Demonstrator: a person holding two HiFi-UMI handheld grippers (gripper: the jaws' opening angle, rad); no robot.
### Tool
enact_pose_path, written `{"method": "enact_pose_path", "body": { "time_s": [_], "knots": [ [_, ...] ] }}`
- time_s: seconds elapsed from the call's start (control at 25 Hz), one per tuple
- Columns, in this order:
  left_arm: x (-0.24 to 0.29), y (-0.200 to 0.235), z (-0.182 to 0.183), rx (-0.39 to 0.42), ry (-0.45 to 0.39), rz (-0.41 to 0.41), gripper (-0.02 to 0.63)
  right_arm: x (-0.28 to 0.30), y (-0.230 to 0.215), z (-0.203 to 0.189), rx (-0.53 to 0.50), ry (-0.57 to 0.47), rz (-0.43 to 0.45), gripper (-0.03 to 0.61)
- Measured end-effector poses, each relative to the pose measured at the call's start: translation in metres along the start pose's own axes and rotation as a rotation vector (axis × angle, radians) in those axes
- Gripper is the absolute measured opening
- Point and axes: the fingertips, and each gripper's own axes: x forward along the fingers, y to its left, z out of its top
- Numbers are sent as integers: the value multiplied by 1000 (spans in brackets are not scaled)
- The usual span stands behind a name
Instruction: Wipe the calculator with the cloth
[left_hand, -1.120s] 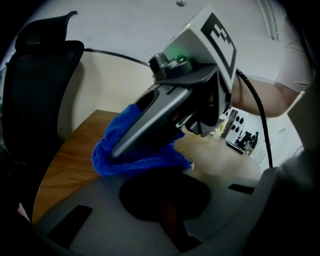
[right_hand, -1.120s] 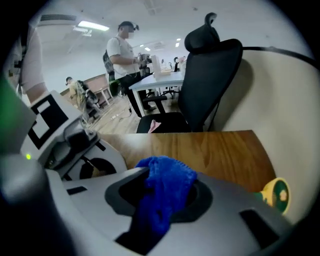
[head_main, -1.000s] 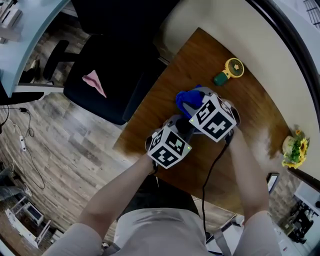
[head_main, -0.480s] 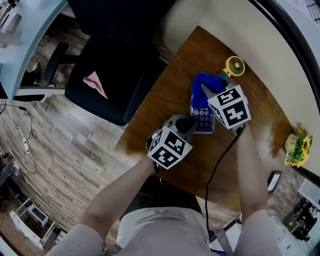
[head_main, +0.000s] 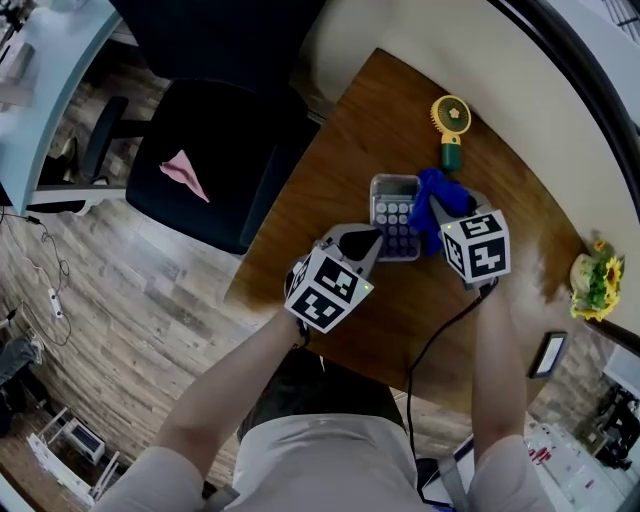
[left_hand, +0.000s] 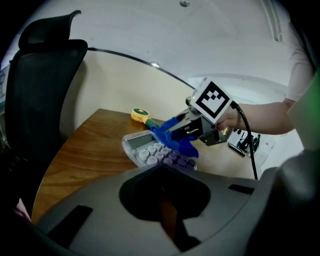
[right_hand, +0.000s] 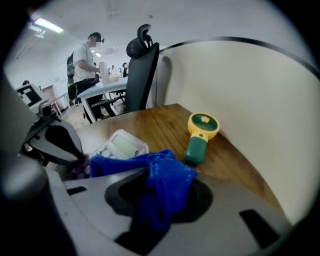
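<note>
Calculator (head_main: 396, 215) flat on wooden table (head_main: 330, 200), keys up. Right gripper (head_main: 437, 208) clamped on blue cloth (head_main: 435, 195); cloth drapes onto calculator's 3 o'clock edge. Left gripper (head_main: 362, 243) jaws together, nothing between, tips at calculator's 7 o'clock corner. Hand fan (head_main: 450, 130) at 1 o'clock, apart. Pot (head_main: 580, 290) at 4 o'clock holds yellow flowers.

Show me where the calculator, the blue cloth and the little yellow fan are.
calculator (head_main: 393, 188), head view, on its display.
blue cloth (head_main: 432, 192), head view, on the bunched fold beside the calculator.
yellow fan (head_main: 451, 113), head view, on its round head.
</note>
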Motion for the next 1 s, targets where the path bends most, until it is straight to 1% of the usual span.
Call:
{"method": "enact_pose_path", "body": {
  "time_s": [0.32,0.52,0.72,0.8,0.92,1.0],
  "knots": [
    [1,1,-2,-7,3,-2,0,-34,41,-51,141,-6,21,114],
    [0,-1,-1,-27,6,-10,0,-55,66,-68,244,-41,1,114],
    [2,-1,-2,-38,10,-16,2,-67,97,-67,228,-37,3,117],
    [2,-3,-2,-52,12,-19,2,-72,111,-63,226,-41,42,115],
    [0,-1,-2,-85,15,-15,2,-76,144,-55,242,-70,153,115],
    [-5,-2,-6,-107,42,-8,2,-81,163,-52,272,-90,203,117]
  ]
}}
